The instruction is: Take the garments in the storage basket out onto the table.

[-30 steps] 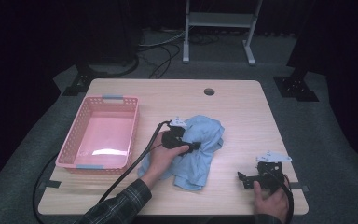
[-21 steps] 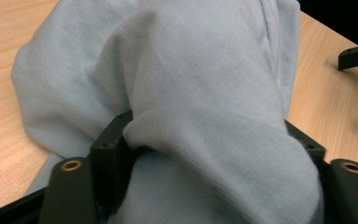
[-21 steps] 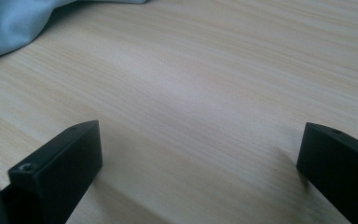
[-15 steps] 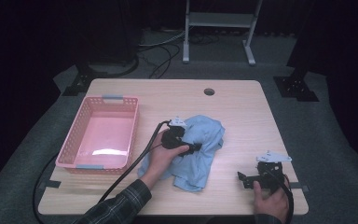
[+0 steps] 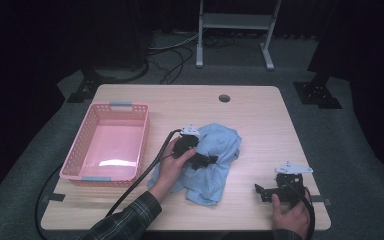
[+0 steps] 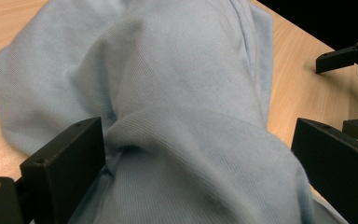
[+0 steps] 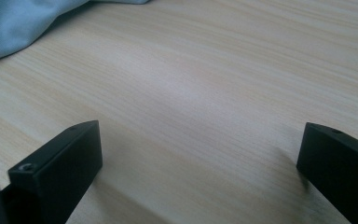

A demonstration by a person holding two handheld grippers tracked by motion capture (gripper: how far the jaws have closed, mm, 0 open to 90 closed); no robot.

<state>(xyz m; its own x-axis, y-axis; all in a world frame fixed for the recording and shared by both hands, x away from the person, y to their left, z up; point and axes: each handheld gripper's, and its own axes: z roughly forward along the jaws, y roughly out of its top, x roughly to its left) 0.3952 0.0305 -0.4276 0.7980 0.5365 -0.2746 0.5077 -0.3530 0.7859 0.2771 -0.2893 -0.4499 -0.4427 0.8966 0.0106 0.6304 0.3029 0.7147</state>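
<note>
Now, going left to right, we start with the pink basket point(image 5: 107, 148), which sits on the left part of the counter point(image 5: 260, 112) with nothing in it that we can make out. Just to its right lies the light blue cloth point(image 5: 219, 160), crumpled in a heap near the counter's middle, its longer run going from the far side down toward the person's edge.

Our left gripper point(image 5: 198, 159) rests right on that heap. Its jaws have just been opening; in the left gripper view they stand wide apart with a thick fold of the cloth point(image 6: 182, 116) bulging between them, touching the left jaw but clear of the right one, so we read this as a grip let go. The left hand point(image 5: 170, 167) lies low over the cloth's near left side, forearm coming in slantwise from the bottom.

Farther right, well apart from the cloth, our right gripper point(image 5: 261, 191) sits low over bare wood near the front edge, pointing back toward the heap. Its jaws are spread with nothing between them point(image 7: 200, 154).

The left hand is plainly the nearer one; any regrasp, we judge, falls to it.
</note>
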